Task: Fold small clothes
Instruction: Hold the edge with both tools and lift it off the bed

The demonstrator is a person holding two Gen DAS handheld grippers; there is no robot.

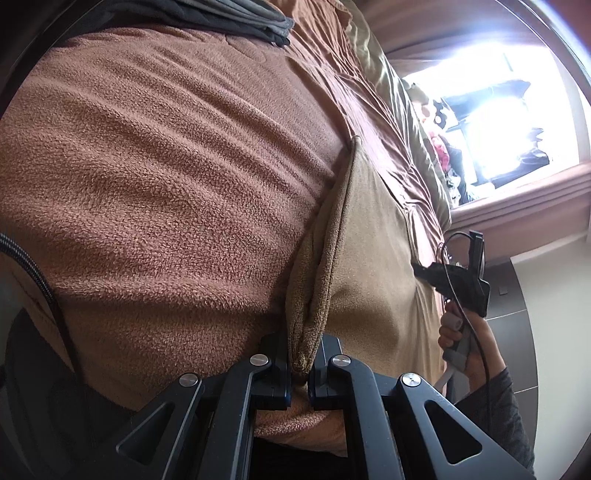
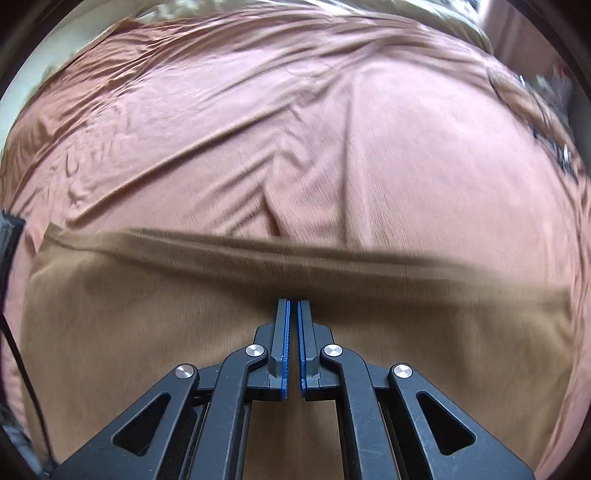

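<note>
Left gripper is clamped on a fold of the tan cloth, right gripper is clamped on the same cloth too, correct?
Not quite. The left gripper is clamped on a fold of the tan knit cloth, but the right gripper grips nothing: the right wrist view shows its jaws nearly shut with bare blue pads above the cloth.

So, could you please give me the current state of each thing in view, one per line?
left gripper: shut on a bunched fold of the tan garment.
right gripper: nearly shut, nothing visible between the pads, over the garment.
tan garment: spread flat on the bedspread, one edge lifted.
bedspread: wrinkled.
dark clothes: folded, stacked.
</note>
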